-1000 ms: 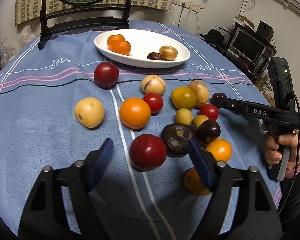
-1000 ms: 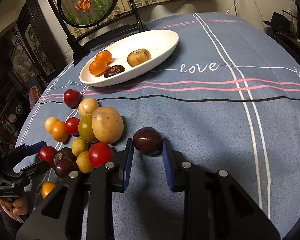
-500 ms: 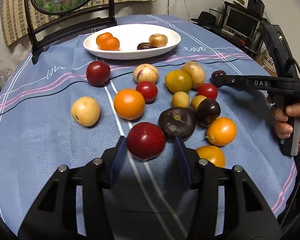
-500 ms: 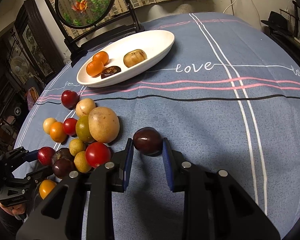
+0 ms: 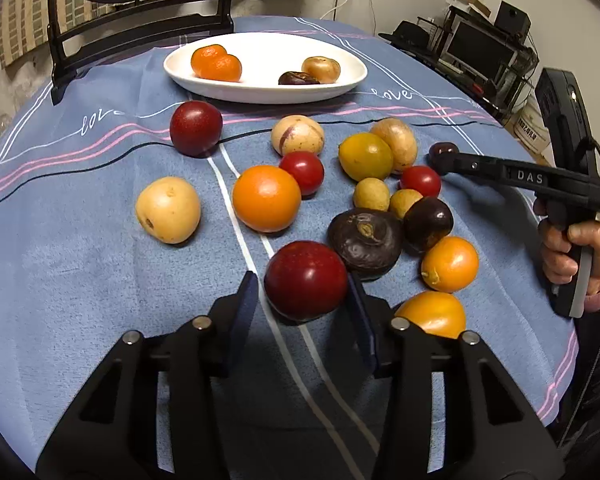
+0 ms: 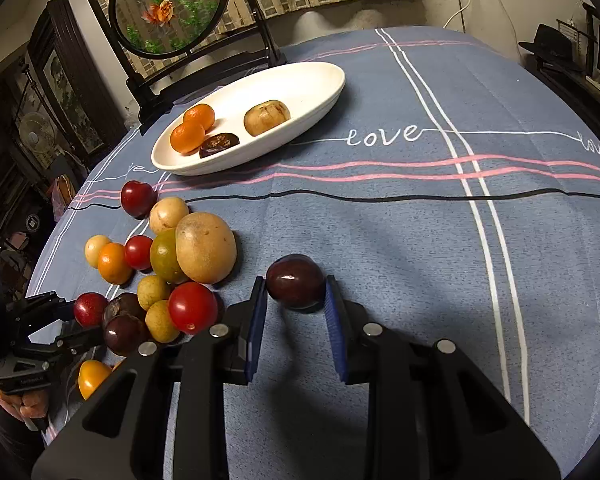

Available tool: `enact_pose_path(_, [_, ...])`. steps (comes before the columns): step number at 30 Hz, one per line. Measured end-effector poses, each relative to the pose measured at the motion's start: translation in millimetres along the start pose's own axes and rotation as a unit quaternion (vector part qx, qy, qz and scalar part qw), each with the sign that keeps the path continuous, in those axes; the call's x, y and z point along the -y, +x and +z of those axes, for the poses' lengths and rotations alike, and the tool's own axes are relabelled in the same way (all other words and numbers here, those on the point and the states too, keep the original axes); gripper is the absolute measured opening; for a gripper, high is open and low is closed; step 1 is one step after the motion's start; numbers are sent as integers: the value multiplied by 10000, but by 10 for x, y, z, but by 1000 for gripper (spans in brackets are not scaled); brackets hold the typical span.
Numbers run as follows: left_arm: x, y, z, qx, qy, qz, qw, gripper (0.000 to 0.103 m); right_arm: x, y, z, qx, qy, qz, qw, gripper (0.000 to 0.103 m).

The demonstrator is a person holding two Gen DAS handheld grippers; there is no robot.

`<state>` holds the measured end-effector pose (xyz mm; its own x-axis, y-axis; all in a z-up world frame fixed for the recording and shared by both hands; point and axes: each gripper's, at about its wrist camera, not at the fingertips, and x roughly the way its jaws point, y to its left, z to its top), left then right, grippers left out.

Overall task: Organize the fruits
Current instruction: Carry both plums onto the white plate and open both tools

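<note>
My left gripper [image 5: 302, 304] is shut on a dark red plum [image 5: 305, 279] at the near edge of the fruit pile. My right gripper [image 6: 296, 300] is shut on a small dark purple plum [image 6: 296, 281]; it also shows in the left wrist view [image 5: 443, 151]. A white oval plate [image 5: 266, 92] at the back holds two tangerines [image 5: 217, 63], a dark fruit [image 5: 298, 78] and a tan fruit [image 5: 321, 68]. Several loose fruits lie between: an orange [image 5: 266, 197], a potato [image 5: 168, 209], a second red plum [image 5: 196, 127], a dark passion fruit [image 5: 365, 242].
A round blue tablecloth [image 6: 420, 216] covers the table. A dark chair with an oval fish picture [image 6: 168, 8] stands behind the plate. Shelves with a monitor [image 5: 476, 48] are at the right. The cloth right of my right gripper holds no fruit.
My left gripper moved forward and its fingers closed onto the dark red plum. My right gripper stayed shut on the small purple plum and barely moved.
</note>
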<state>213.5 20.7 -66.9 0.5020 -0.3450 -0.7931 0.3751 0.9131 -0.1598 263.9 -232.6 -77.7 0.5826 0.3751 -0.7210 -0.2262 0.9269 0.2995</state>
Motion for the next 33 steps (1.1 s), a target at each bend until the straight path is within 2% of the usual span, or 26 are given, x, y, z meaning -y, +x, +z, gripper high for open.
enact_pose_path(7, [1, -16, 6, 39, 38, -66, 10000, 40, 3, -68, -17, 113, 32, 12, 9999, 29])
enact_pose_path(16, [-52, -204, 136, 442, -62, -161, 9989, 40, -21, -196, -23, 391, 62, 169, 9991, 29])
enact_pose_path(20, [-68, -299, 364, 712, -21, -104, 9974, 40, -92, -275, 26, 605, 34, 529, 9968, 29])
enact_pose_path(26, [-168, -257, 1012, 1073, -429, -210, 9931, 40, -358, -174, 454, 873, -263, 526, 9944, 29])
enact_pose_path(30, [-189, 69, 1465, 1026, -665, -72, 9925, 40, -511, 84, 856, 1123, -453, 359, 9920, 29])
enact_pose_path(33, [-183, 324, 1681, 837, -663, 51, 9943, 40, -522, 404, 1056, 954, -520, 174, 9939, 29])
